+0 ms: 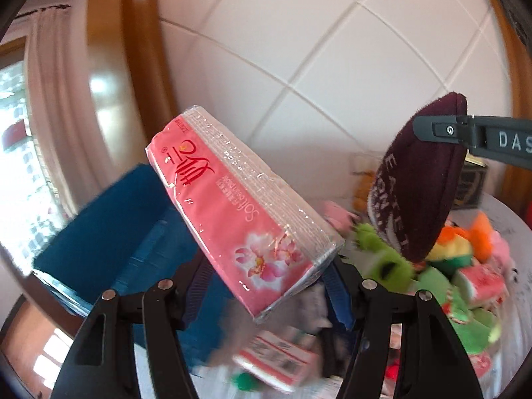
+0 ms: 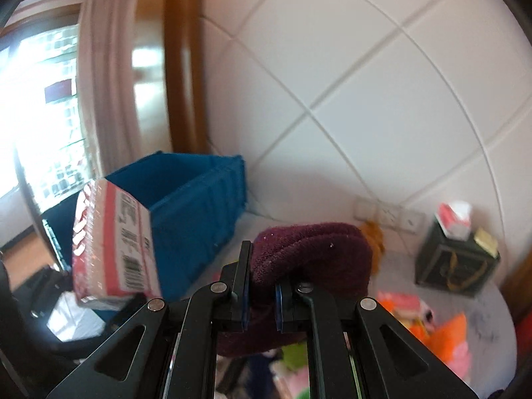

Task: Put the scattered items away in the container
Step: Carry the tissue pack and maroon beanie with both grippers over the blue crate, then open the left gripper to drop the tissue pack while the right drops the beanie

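While I look through the left wrist camera, my left claw (image 1: 266, 291) is clamped on the lower end of a pink plastic-wrapped pack of tissues with a flower print (image 1: 239, 209), which tilts up and to the left, lifted clear of the white table (image 1: 512, 286). Behind the pack stands the open blue plastic bin (image 1: 109, 232), near the white tiled wall (image 1: 332, 50). To the right, the right claw's grey finger (image 1: 472, 138) pinches a dark maroon fabric item with white lettering (image 1: 419, 179), held up in the air. Below it the table carries a blurred heap of soft toys: a green plush (image 1: 385, 259), an orange and yellow one (image 1: 459, 242), and a red and green watermelon-patterned piece (image 1: 482, 286). A small red and white carton (image 1: 276, 362) lies low in the frame. Through the right wrist camera, my right claw (image 2: 261, 302) is squeezed together on the maroon fabric item (image 2: 312, 259), which bulges above the pads. The tissue pack (image 2: 113, 242) hangs at the left, its barcode side toward me, in front of the blue bin (image 2: 196, 209). Farther right on the table sits a dark green box with a gold cord (image 2: 455, 262) with a red and white pack (image 2: 454, 217) on top.
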Motion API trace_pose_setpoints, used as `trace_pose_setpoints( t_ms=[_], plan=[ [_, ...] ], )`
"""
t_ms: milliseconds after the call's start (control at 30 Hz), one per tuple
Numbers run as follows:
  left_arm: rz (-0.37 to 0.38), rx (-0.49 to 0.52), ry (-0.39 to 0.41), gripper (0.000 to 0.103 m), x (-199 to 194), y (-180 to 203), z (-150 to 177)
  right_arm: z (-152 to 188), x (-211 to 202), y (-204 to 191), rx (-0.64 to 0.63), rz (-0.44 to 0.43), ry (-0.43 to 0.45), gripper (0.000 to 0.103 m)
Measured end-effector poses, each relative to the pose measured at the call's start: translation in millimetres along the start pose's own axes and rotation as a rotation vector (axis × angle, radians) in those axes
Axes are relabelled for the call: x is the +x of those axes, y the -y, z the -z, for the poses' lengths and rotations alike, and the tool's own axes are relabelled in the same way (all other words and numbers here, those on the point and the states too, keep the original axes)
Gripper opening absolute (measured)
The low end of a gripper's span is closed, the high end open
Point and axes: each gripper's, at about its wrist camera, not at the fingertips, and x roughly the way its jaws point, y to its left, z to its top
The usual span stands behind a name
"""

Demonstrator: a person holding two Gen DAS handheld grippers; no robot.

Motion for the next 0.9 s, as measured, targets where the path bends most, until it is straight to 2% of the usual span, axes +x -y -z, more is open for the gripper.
trace_pose_setpoints(
  t_ms=[167,300,467,567,700,767,800,833,900],
  plan=[
    [-0.113,-0.031,0.034,0.062,3.3,-73.5,-19.4,-38.0,16.1,-49.1,-0.059,-0.063,0.038,0.01],
    [-0.184,-0.044,0.021,0.062,20.9,-144.4,-23.9,-71.1,32.0,-101.9,-0.084,-0.128,0.08,0.01],
    [-0.187,-0.047,-0.04,0.062,69.3,-223.3,-21.9,-109.4,76.8,-172.3,-0.097,-0.181,0.074,0.01],
    [-0.159,-0.042,-0.086,0.062,101.2,-252.7,-18.7,-127.0,109.8,-208.8,-0.083,-0.209,0.054,0.01],
    [-0.074,-0.049,-0.177,0.065,145.1,-283.9,-16.8,-143.1,158.9,-243.7,-0.049,-0.226,-0.015,0.01],
    [-0.079,-0.033,-0.181,0.065,158.3,-292.3,-14.5,-146.0,176.9,-255.1,-0.051,-0.212,-0.042,0.01],
    [-0.088,-0.023,-0.177,0.067,162.1,-295.0,-13.8,-146.9,188.5,-261.9,-0.054,-0.207,-0.061,0.01],
    [-0.091,-0.017,-0.178,0.076,166.4,-298.0,-13.5,-148.2,195.1,-267.5,-0.058,-0.205,-0.073,0.01],
    [-0.083,-0.024,-0.174,0.086,172.9,-299.3,-11.2,-146.1,211.6,-278.1,-0.078,-0.182,-0.106,0.01]
  ],
)
